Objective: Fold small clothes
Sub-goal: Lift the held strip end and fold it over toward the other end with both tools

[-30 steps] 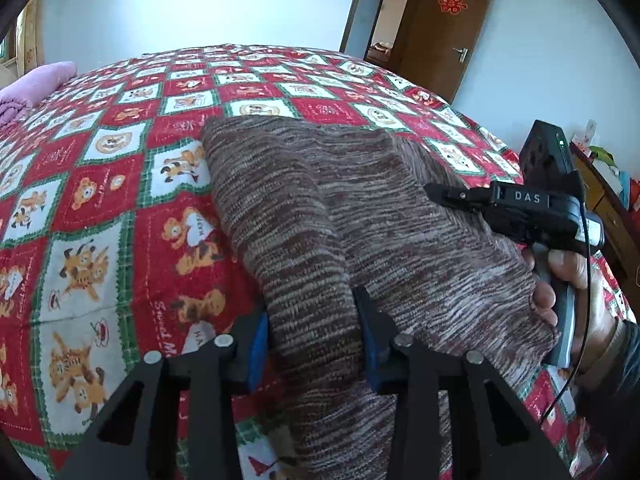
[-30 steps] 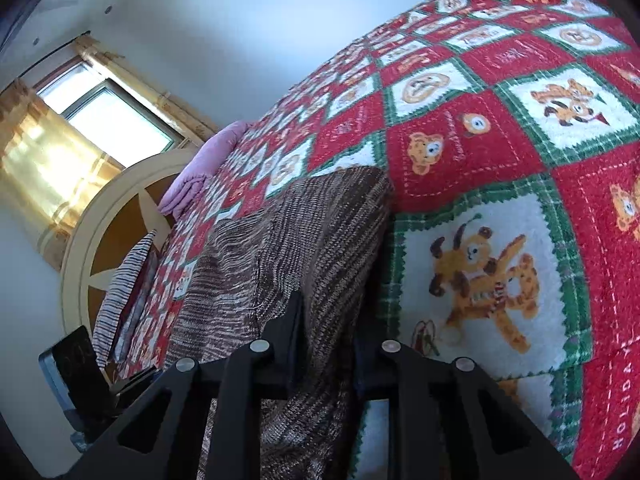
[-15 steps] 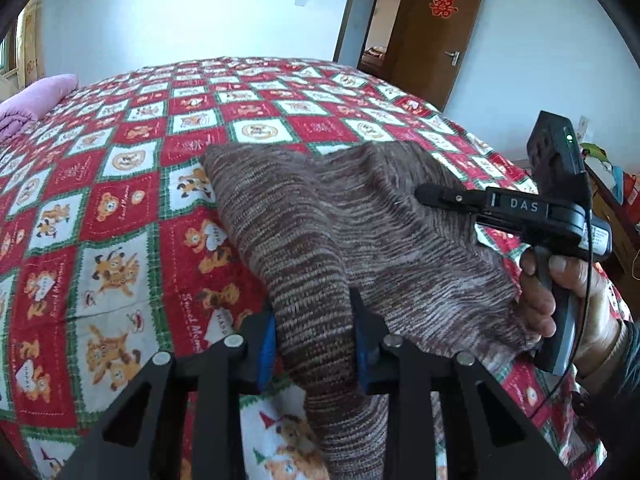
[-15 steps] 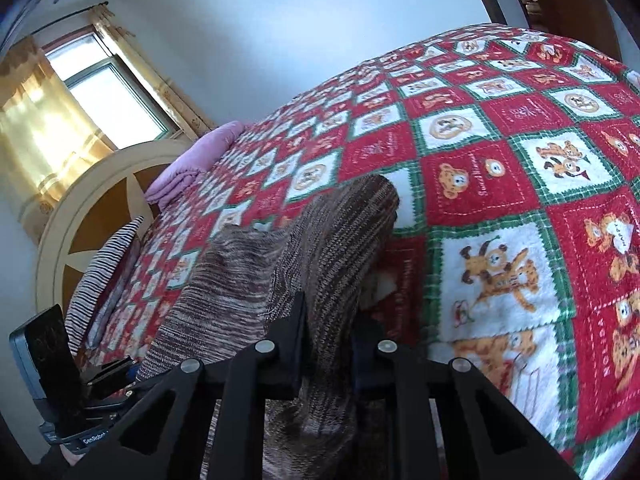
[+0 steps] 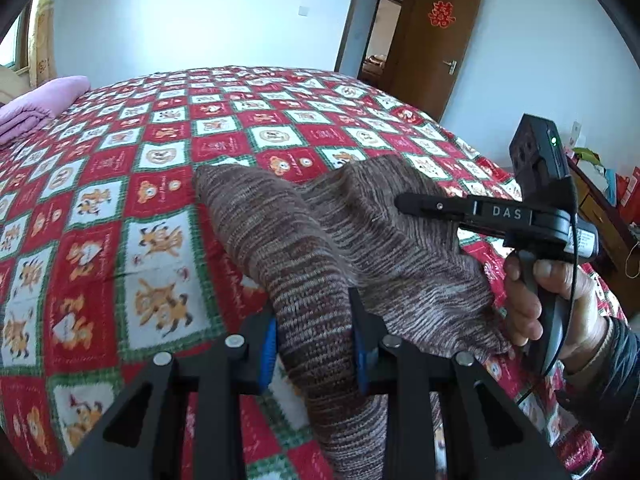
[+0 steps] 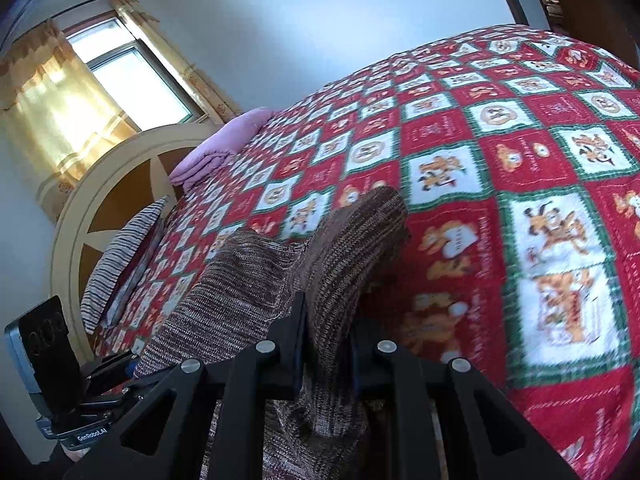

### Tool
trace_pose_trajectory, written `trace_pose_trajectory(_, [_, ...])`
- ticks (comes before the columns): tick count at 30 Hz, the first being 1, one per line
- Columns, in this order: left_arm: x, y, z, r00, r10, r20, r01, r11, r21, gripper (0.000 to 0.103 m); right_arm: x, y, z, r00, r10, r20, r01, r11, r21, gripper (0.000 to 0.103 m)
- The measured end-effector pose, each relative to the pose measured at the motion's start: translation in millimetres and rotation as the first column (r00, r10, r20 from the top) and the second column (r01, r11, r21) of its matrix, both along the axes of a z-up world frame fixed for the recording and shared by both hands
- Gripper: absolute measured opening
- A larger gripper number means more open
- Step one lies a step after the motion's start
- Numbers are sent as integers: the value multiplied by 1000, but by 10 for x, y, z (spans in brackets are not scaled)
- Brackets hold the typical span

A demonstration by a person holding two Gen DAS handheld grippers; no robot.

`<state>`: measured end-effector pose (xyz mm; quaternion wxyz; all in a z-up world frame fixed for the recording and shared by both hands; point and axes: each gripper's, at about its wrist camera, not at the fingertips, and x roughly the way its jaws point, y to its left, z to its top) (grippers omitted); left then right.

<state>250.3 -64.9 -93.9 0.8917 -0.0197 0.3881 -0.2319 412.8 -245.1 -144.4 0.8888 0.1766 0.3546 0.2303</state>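
A brown striped knit garment (image 5: 344,240) hangs lifted over the red patchwork bedspread (image 5: 132,184), its far edge still near the bed. My left gripper (image 5: 314,340) is shut on its near left corner, cloth bunched between the blue pads. My right gripper (image 6: 326,340) is shut on the opposite near corner of the garment (image 6: 256,288). The right gripper's body also shows in the left wrist view (image 5: 512,216), held by a hand. The left gripper's body shows at the lower left of the right wrist view (image 6: 60,384).
A folded pink blanket (image 5: 36,100) lies at the bed's far left. A striped pillow (image 6: 120,256) leans on the round headboard (image 6: 112,184). A brown door (image 5: 436,40) stands open at the back. A cabinet with clutter (image 5: 600,196) stands right of the bed.
Both grippers have risen and pulled back with the garment, lifting its near edge off the bed. The cloth now bunches into two raised folds.
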Motion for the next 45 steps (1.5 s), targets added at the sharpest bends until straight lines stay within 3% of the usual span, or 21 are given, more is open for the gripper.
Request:
trace_pose_trajectory(22, [-581, 859, 101, 989, 134, 60, -133, 991, -16, 31, -292, 1059, -42, 986, 169, -1, -169, 985, 36, 17])
trace_pose_trajectory(45, [-1071, 1927, 72, 941, 327, 92, -327, 945, -14, 31, -343, 2536, -112, 917, 399, -11, -398, 916, 55, 17])
